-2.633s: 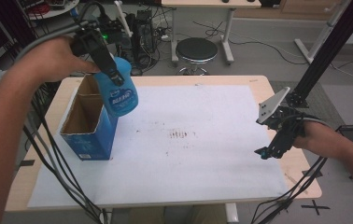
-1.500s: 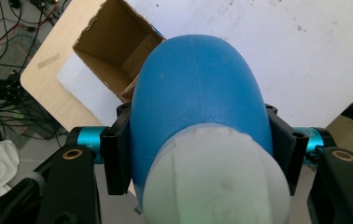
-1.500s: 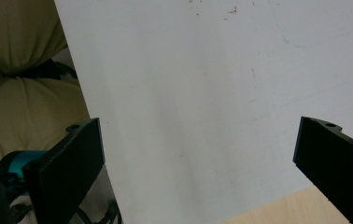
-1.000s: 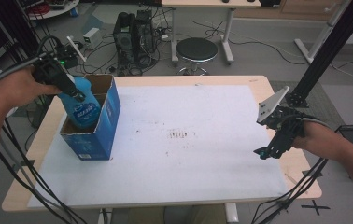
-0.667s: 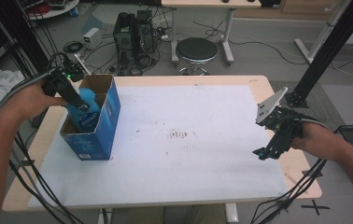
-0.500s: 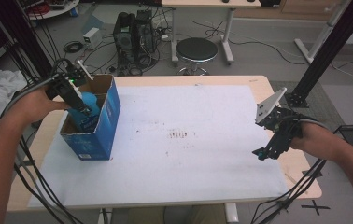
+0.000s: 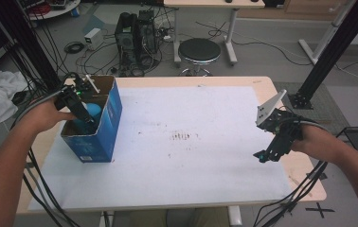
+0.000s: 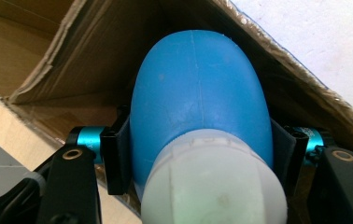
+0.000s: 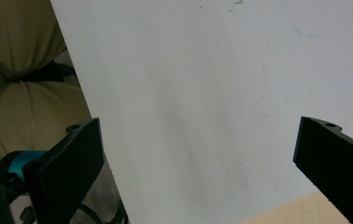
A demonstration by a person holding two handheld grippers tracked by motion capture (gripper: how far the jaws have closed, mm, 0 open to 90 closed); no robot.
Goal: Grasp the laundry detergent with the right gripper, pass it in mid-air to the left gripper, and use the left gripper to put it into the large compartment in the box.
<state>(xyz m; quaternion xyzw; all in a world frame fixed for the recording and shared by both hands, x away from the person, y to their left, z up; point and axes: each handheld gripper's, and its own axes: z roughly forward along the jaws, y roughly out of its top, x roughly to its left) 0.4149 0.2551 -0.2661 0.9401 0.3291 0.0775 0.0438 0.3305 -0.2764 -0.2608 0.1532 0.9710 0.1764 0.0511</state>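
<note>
Blue bottle [image 7: 91,113] lower, inside blue box [image 7: 104,127]

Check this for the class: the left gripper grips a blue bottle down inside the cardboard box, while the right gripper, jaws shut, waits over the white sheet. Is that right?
One detail is wrong: the right gripper has its jaws wide open with nothing between them, as the right gripper view shows. The rest holds: the left gripper grips the blue bottle inside the cardboard box, and the right one waits over the white sheet.
</note>
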